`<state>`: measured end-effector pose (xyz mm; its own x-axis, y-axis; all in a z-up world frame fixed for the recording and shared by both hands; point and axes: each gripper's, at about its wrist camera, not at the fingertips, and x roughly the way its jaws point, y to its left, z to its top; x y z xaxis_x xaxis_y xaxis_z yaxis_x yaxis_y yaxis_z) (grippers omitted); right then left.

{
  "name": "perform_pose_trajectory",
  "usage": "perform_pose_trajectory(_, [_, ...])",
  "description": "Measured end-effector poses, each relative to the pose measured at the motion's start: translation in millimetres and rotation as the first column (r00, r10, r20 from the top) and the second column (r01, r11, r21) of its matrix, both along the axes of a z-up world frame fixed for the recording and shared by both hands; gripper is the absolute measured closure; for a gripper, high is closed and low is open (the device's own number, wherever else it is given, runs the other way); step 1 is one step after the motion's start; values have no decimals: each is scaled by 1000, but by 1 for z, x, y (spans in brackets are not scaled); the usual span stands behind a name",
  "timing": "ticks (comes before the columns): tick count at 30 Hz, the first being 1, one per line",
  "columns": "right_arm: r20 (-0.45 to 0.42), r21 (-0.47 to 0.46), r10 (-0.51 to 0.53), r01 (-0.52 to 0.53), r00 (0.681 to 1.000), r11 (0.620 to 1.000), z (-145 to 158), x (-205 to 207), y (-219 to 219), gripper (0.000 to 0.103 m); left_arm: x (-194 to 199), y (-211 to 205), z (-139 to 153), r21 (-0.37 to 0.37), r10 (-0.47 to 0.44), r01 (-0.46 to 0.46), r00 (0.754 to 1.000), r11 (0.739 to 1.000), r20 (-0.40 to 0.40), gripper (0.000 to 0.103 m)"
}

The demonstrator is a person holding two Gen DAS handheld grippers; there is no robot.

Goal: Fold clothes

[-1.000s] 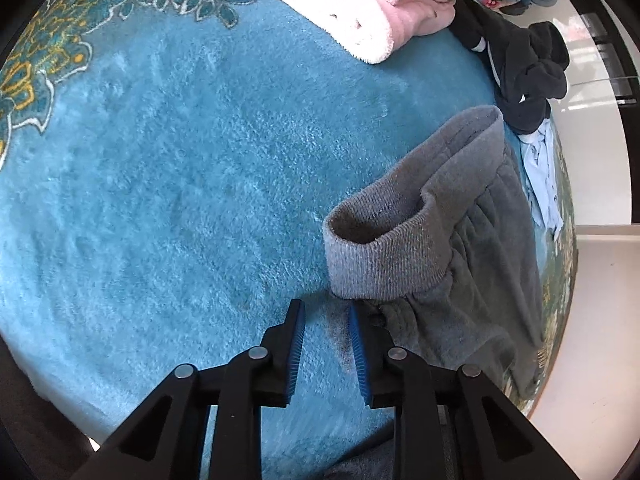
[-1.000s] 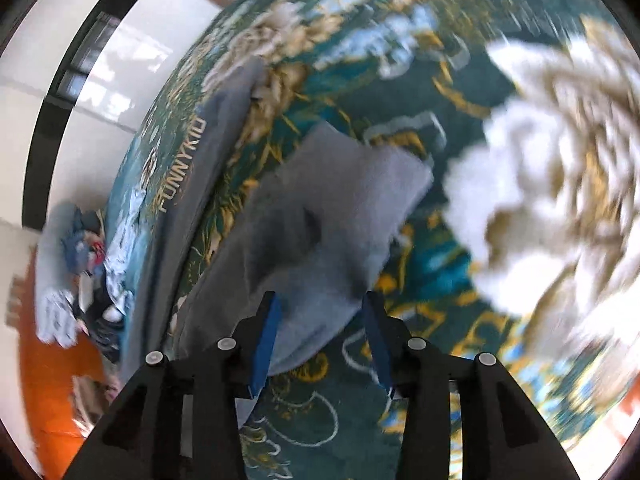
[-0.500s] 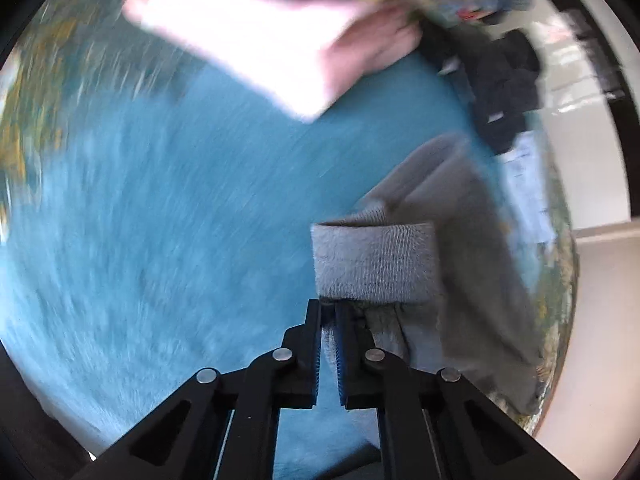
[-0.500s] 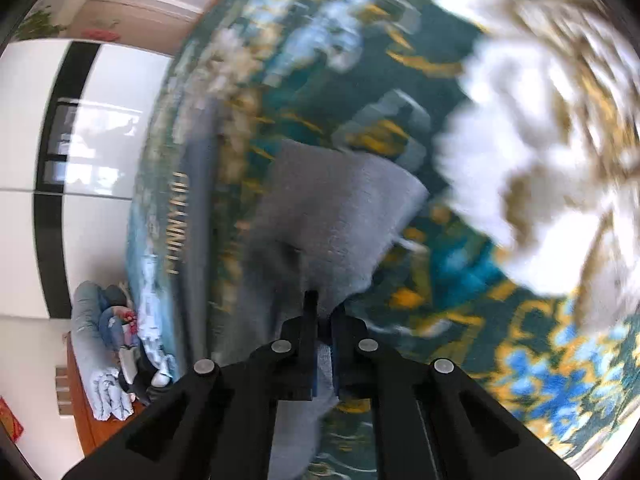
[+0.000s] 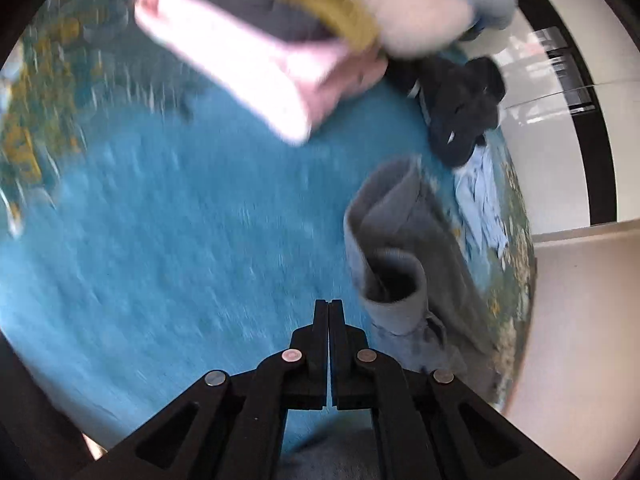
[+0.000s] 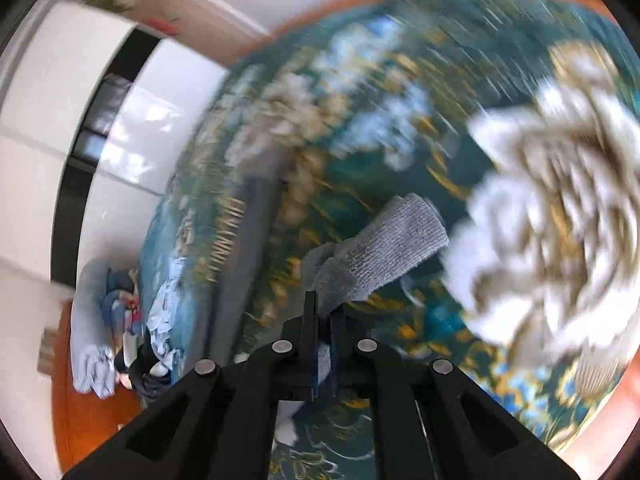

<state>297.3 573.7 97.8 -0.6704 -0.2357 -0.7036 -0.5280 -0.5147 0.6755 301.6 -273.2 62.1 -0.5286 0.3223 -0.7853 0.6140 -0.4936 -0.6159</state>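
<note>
The right gripper (image 6: 324, 312) is clamped on a ribbed cuff of the grey fleece sweatshirt (image 6: 384, 248), lifting it off the teal floral blanket (image 6: 400, 80). The left gripper (image 5: 329, 312) is pinched fully together just left of the other cuff (image 5: 396, 280), seemingly holding nothing. Folding is starting; next, that left grip probably needs retaking.

Ahead of my left gripper (image 5: 329, 308) the blanket (image 5: 180, 240) spreads leftward; the sweatpants' cuff (image 5: 394, 280) lies just to its right. A folded stack (image 5: 260, 40) sits beyond, a dark garment (image 5: 464, 108) to the stack's right. My right gripper (image 6: 324, 320) has the other cuff (image 6: 384, 248) between its fingers, above the blanket.
</note>
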Motion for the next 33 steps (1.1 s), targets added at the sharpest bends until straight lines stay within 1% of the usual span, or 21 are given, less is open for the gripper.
perform_pose_trajectory(1, [7,-17,-12,13,1000,1000,-5,3,2,99,-3,5,0,17,-15,15,1000,1000,-13,101])
perform_pose_trajectory(2, [16,-25,-12,12,1000,1000,-9,1,4,99,-6,10,2,23,-31,31,999,999,-28,95])
perform_pose_trajectory(3, [23,-22,-6,7,1000,1000,-9,-2,4,99,-8,16,4,26,-47,49,998,998,-41,79])
perform_pose_trajectory(4, [23,-9,0,1,1000,1000,-6,-4,5,99,-12,24,5,14,-70,70,997,997,-44,67])
perform_pose_trajectory(5, [17,-4,2,-2,1000,1000,-3,-6,5,99,-16,27,3,-1,-87,87,995,996,-43,48])
perform_pose_trajectory(6, [11,-1,5,-5,1000,1000,0,-8,5,99,-18,30,2,-15,-106,106,994,994,-35,45])
perform_pose_trajectory(8, [7,1,13,-13,1000,1000,2,-12,3,99,-18,36,-8,-29,-137,138,990,990,15,45])
perform_pose_trajectory(9, [10,6,19,-19,1000,1000,2,-15,2,99,-15,36,-14,-25,-134,135,990,991,41,45])
perform_pose_trajectory(11, [21,13,28,-28,999,1000,1,-16,0,99,-8,27,-24,3,-108,108,992,994,57,45])
perform_pose_trajectory(12, [24,11,30,-30,999,999,-1,-15,-1,99,-6,23,-29,30,-89,88,994,996,60,45])
perform_pose_trajectory(16, [58,-1,28,-28,998,1000,-13,-15,-2,99,-5,14,-41,115,-39,32,998,993,54,50])
perform_pose_trajectory(17, [64,-3,27,-27,998,1000,-16,-15,-3,98,-7,15,-44,136,-34,26,998,990,57,63])
perform_pose_trajectory(18, [67,-4,28,-28,997,1000,-17,-16,-4,98,-10,18,-47,147,-43,32,997,989,67,81])
perform_pose_trajectory(20, [72,-6,31,-31,997,1000,-18,-16,-5,98,-13,22,-49,162,-48,36,996,986,73,90])
perform_pose_trajectory(21, [75,-6,31,-31,997,999,-19,-16,-6,98,-14,23,-49,166,-45,33,997,986,68,102])
perform_pose_trajectory(25, [79,-3,32,-32,996,999,-17,-20,-3,98,-24,16,-34,155,-7,6,1000,988,9,103])
perform_pose_trajectory(26, [78,-4,34,-34,996,999,-15,-22,-2,98,-29,15,-31,153,-9,10,1000,988,-2,102])
perform_pose_trajectory(29, [75,11,36,-37,997,999,-9,-33,2,98,-55,18,-22,133,-54,56,998,990,-12,102])
perform_pose_trajectory(30, [76,14,40,-41,996,999,-8,-38,3,98,-62,22,-17,118,-82,82,997,990,-5,102])
perform_pose_trajectory(31, [77,16,45,-46,996,999,-6,-43,3,98,-66,25,-12,85,-110,109,994,990,5,102])
perform_pose_trajectory(33, [78,23,57,-59,995,998,-3,-50,2,98,-65,30,-1,0,-148,148,989,989,18,100])
